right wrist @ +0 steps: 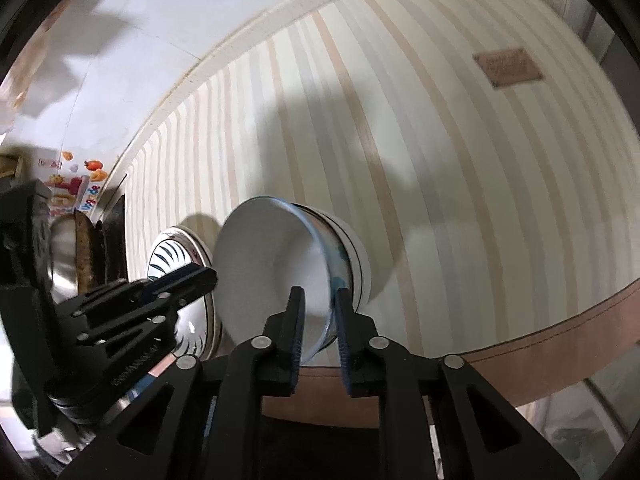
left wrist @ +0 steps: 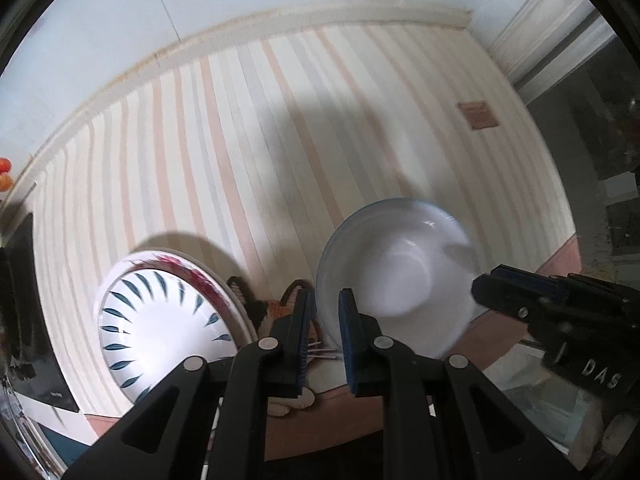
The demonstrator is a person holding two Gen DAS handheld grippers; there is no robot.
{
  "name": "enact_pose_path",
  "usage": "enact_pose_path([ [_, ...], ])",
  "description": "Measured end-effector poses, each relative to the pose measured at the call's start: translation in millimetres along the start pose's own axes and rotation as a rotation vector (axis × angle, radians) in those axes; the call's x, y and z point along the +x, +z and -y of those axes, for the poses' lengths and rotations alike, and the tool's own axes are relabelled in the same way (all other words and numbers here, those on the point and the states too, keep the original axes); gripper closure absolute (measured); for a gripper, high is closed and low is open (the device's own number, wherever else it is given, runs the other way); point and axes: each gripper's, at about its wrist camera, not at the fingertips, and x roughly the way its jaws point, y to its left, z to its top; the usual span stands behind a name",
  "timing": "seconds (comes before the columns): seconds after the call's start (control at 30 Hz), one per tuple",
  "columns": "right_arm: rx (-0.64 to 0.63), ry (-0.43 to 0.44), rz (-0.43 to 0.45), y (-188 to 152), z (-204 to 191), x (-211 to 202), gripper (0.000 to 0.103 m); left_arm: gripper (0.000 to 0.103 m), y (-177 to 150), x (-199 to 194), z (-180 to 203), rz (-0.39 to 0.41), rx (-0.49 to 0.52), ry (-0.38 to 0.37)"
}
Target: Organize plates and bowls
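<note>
Looks like the stacking step, caught mid hand-over. Shows a white bowl point(right wrist: 276, 256) with a blue rim, tipped on its side just below centre of the right wrist view, either lifted off the striped surface point(right wrist: 440, 160) or barely resting on it (cannot tell which). Finds the left gripper point(left wrist: 326, 296) at bottom centre of the left wrist view, fingers closed nearly all the way and seemingly pinching the bowl's near rim. Finds the right gripper point(right wrist: 319, 294) at bottom centre of its own view, fingers slightly parted and straddling the opposite rim: bowl wall between the pads, yet a sliver of gap beside it, so apparently no firm clamp there. Leaves a stack of plates point(left wrist: 160, 320) at lower left of the left wrist view, just beside the bowl, with a blue-leaf pattern on top of a red-trimmed one. Calls next for drawing the right fingers back clear of the rim without nudging it, then carrying the bowl on the left grip alone. Demands care here, given a one-sided pinch on a thin, glossy rim, probably prone to swinging or slipping. Worth keeping the bowl low and steady on the way to its spot, well clear of the plates' edge.
</note>
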Motion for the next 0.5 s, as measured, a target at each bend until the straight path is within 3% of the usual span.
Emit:
enact_pose_path([
  [0.13,-0.052,-0.044,0.069,-17,-18,-29,0.050,0.077,-10,-38,1,0.090,0.019,-0.006],
  [0.23,-0.072,-0.063,0.121,-30,-29,-55,0.035,0.065,-17,-61,2,0.130,0.030,-0.027],
  [0.3,-0.073,-0.068,0.155,-39,-35,-72,0.026,0.038,-20,-73,3,0.150,0.033,-0.046],
  [0.33,-0.068,-0.064,0.168,-43,-37,-79,0.022,0.032,-22,-79,3,0.160,0.037,-0.056],
  [0.5,-0.054,-0.081,0.224,-68,-45,-110,0.012,0.015,-31,-106,2,0.232,0.055,-0.058],
])
